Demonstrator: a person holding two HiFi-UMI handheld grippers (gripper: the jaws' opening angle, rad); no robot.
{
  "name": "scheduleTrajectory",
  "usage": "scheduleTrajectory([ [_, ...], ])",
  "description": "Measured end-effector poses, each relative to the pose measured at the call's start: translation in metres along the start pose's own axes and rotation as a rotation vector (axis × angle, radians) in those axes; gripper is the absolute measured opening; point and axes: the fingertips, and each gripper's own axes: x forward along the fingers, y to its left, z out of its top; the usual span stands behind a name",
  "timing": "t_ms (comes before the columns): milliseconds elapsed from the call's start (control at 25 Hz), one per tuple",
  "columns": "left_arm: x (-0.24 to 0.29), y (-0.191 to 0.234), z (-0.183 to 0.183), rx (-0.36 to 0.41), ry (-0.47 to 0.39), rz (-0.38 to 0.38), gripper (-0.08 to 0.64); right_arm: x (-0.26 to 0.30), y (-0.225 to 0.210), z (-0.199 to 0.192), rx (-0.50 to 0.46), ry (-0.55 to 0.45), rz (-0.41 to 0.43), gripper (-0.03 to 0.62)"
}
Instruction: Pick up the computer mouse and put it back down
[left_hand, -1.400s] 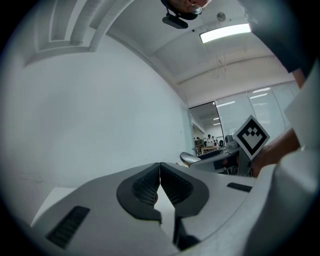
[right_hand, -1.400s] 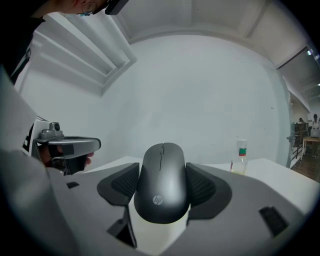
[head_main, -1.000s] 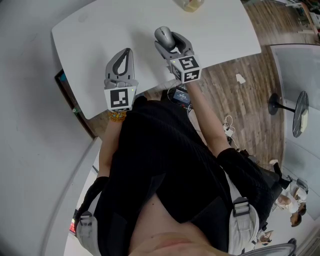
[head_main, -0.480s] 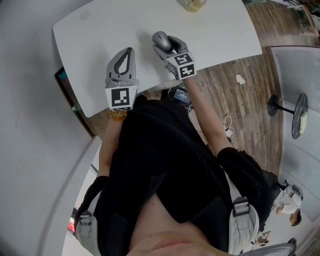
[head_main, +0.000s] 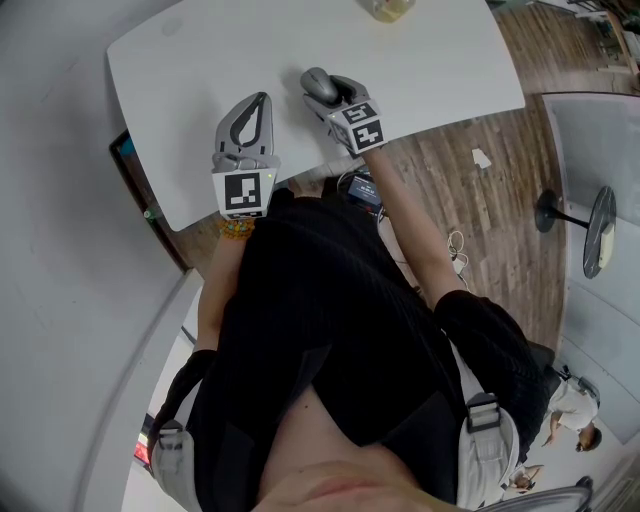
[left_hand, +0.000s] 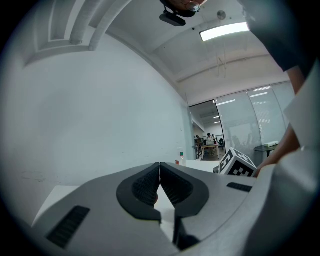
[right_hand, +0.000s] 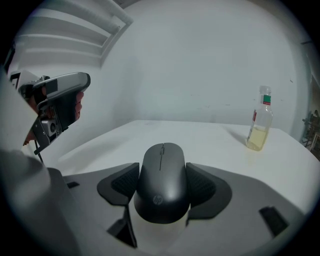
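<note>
A dark grey computer mouse (right_hand: 162, 170) sits between the two pads of my right gripper (right_hand: 161, 192), which is shut on its sides. In the head view the mouse (head_main: 314, 80) is over the near part of the white table (head_main: 430, 60), at the tip of the right gripper (head_main: 326, 93). Whether it rests on the tabletop or hangs just above it I cannot tell. My left gripper (head_main: 260, 100) is a little to the left, over the table's near edge. Its jaws are shut with nothing between them, and its tip (left_hand: 160, 167) points at the bare wall.
A small clear bottle (right_hand: 261, 120) of yellowish liquid stands upright at the table's far side, right of the mouse. The left gripper (right_hand: 57, 107) shows at the left of the right gripper view. Wooden floor (head_main: 480, 200) lies right of the table.
My right gripper has shifted slightly left with the mouse still in it. The left gripper has barely moved.
</note>
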Motion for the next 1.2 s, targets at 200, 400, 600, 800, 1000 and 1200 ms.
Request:
scheduleTrajectory([
  [200, 0.002, -0.001, 0.000, 0.003, -0.003, -0.002, 0.014, 0.007, -0.002, -0.009, -0.007, 0.028, 0.008, 0.282],
  [400, 0.002, -0.001, -0.003, 0.006, 0.005, -0.005, 0.014, 0.010, -0.001, -0.019, -0.002, 0.065, 0.017, 0.282],
  [600, 0.000, -0.001, -0.003, 0.006, 0.006, -0.004, 0.014, 0.014, 0.001, -0.029, 0.001, 0.098, 0.022, 0.282],
  [800, 0.001, 0.001, -0.004, 0.003, 0.009, -0.002, 0.014, 0.017, 0.002, -0.036, 0.003, 0.115, 0.028, 0.282],
  [1000, 0.001, 0.002, -0.004, 0.002, 0.009, 0.001, 0.014, 0.018, 0.002, -0.038, -0.012, 0.132, 0.025, 0.282],
  [1200, 0.002, 0.002, -0.006, 0.001, 0.012, 0.001, 0.014, 0.017, 0.005, -0.041, -0.023, 0.166, 0.031, 0.282],
])
